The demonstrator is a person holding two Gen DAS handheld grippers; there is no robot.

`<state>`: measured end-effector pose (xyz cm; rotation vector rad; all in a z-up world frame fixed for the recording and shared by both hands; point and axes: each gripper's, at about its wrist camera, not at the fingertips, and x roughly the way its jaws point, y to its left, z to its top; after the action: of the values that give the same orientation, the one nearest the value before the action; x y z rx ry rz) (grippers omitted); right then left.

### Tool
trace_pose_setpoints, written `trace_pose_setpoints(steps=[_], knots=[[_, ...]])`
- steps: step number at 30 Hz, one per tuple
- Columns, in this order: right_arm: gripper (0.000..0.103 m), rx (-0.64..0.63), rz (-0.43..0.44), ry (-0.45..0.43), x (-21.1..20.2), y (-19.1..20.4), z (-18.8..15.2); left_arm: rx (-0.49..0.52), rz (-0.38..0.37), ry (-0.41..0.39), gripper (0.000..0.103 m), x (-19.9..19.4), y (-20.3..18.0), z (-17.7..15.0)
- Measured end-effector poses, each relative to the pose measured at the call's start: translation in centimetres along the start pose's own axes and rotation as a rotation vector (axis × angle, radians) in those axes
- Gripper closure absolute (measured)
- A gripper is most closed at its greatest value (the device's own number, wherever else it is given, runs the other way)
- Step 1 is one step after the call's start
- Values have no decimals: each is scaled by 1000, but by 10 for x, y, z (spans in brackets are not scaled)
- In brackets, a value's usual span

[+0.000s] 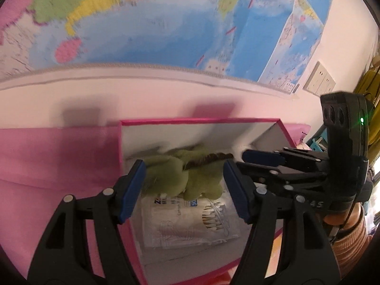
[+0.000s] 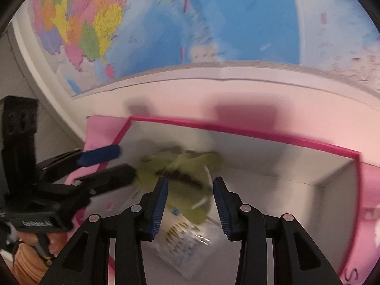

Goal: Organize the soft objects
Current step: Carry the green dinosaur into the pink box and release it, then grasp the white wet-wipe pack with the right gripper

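Note:
A green plush toy [image 1: 187, 173] with a brown mane lies inside a pink-rimmed white box [image 1: 190, 121], partly on a clear bag of cotton swabs [image 1: 190, 220]. My left gripper [image 1: 184, 190] is open above the box, its jaws either side of the toy, not touching it. My right gripper [image 2: 190, 204] is open just above the toy [image 2: 187, 178] and the swab bag [image 2: 187, 239]. Each gripper shows in the other's view: the right one [image 1: 242, 160] at the box's right, the left one [image 2: 118, 161] over the box's left rim [image 2: 118, 137].
The box sits on a pink cloth [image 1: 54, 166] against a white wall. A large coloured map [image 1: 154, 23] hangs above. Wall sockets [image 1: 320, 80] are at the right, with yellow items [image 1: 365, 87] beyond them.

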<state>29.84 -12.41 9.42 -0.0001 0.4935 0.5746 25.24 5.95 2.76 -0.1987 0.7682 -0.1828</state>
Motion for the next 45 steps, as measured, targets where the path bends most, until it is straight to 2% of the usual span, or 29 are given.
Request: trace_pose_setpoints(steps=[4,10,13,16,21,24,26,28,32,35,41,43,45], knots=[[63,-28,38,-28,-32,1,-16,7,-5,-71,34,-38,-2,-8],[63,-64,172,-116,-111,11,-52,68,-85,-168,34,-111,-28,-35],[62,-92,210,-154,-142,23,-69,111,-127,-179,33,-135,-47,-52],[62,-123,212,-181,-169,27,-93,162,-183,-138,33,-144,-70,-76],[62,-96,144,-190,-189,14,-135,229,-246,-35,33,-133,-98,-115],[62,-41,93,-166,-187,-8,-159,246,-249,33,33,-116,-109,-135],[62,19,76,-141,-181,-27,-173,254,-237,75,35,-106,-114,-147],[62,72,49,-119,-174,-45,-188,244,-250,124,43,-94,-116,-155],[63,147,64,-76,-155,-68,-209,208,-251,178,45,-74,-113,-163],[65,168,84,-62,-144,-75,-216,179,-264,218,53,-62,-110,-168],[79,182,160,-49,-128,-79,-222,138,-294,261,62,-45,-108,-173],[86,163,168,-56,-129,-77,-223,120,-324,273,77,-39,-107,-174],[87,144,157,-61,-130,-73,-223,123,-325,272,89,-36,-109,-174]])
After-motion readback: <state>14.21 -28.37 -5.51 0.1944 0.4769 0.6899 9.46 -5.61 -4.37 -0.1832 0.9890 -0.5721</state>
